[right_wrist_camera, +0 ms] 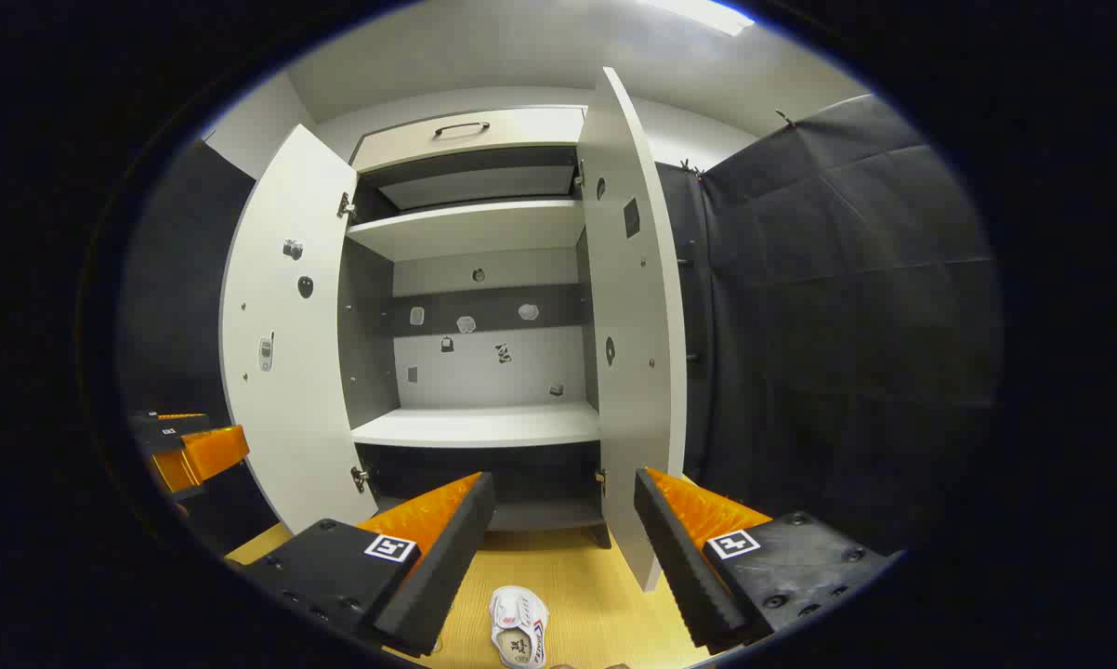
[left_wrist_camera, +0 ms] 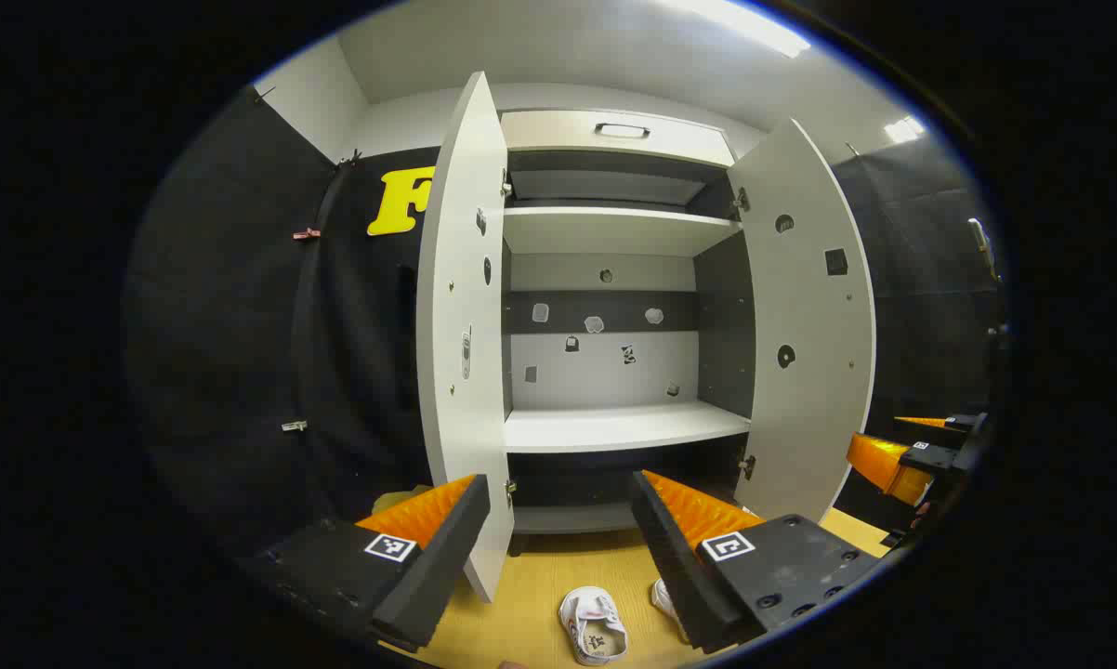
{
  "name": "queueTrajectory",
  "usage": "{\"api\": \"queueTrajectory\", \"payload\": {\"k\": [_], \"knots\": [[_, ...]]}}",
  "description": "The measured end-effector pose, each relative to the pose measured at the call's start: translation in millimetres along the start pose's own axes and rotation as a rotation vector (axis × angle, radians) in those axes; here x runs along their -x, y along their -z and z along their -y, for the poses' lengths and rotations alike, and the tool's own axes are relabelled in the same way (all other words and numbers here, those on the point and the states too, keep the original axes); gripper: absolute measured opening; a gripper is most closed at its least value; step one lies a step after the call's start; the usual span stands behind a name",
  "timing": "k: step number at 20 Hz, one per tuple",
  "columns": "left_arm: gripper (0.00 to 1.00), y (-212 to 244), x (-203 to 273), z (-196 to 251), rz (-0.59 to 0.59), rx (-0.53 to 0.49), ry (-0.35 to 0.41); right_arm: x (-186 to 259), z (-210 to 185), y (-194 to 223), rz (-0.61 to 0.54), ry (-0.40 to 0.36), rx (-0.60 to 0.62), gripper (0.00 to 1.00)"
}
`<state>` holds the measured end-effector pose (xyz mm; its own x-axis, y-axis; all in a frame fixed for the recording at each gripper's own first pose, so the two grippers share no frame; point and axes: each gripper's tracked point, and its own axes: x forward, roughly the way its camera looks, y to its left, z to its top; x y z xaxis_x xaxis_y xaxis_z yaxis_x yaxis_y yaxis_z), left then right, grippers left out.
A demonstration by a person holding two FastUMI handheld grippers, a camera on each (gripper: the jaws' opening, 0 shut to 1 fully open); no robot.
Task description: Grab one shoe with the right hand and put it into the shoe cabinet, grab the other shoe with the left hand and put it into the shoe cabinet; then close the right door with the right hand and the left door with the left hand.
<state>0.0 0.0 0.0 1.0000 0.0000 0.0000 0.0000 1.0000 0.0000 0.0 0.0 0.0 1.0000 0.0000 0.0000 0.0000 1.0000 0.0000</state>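
Shoe cabinet [left_wrist_camera: 614,427]: white, both doors swung wide. Left door [left_wrist_camera: 461,334] and right door [left_wrist_camera: 805,325] stand edge-on toward the cameras, with small stickers on their inner faces. Inside, an upper shelf [left_wrist_camera: 605,228] and a lower shelf [left_wrist_camera: 619,427], both bare; stickers dot the back panel. A drawer with a dark handle [left_wrist_camera: 622,130] sits above.

Shoes: two white shoes on the yellow floor [left_wrist_camera: 540,595] in front of the cabinet. One [left_wrist_camera: 594,624] lies between the left tongs' fingers in view; the other [left_wrist_camera: 665,595] is partly hidden behind a finger. The right gripper view shows one shoe [right_wrist_camera: 519,627] just below the cabinet front.

Left tongs [left_wrist_camera: 558,520]: spread, holding nothing, aimed at the cabinet opening.

Right tongs [right_wrist_camera: 563,520]: spread, holding nothing; the right door's edge [right_wrist_camera: 633,325] stands directly ahead.
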Motion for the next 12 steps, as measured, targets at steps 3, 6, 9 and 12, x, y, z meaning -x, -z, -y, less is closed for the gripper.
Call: {"api": "queueTrajectory", "payload": {"k": [3,6,9,12], "knots": [[0.95,4.5,1.7,3.4,-0.003,0.001,0.002,0.9,0.8,0.7,-0.002,-0.004,-0.008,0.98],[0.95,5.8,3.0,6.6,-0.008,0.0,0.005,-0.3,-2.0,3.2,-0.011,-0.016,-0.018,0.98],[0.95,6.4,6.0,8.9,-0.006,-0.006,0.003,2.7,-1.9,5.5,-0.013,-0.027,0.007,0.98],[0.95,7.6,8.3,9.1,-0.002,-0.021,0.0,2.8,4.5,7.1,-0.02,-0.019,0.013,0.98]]}}
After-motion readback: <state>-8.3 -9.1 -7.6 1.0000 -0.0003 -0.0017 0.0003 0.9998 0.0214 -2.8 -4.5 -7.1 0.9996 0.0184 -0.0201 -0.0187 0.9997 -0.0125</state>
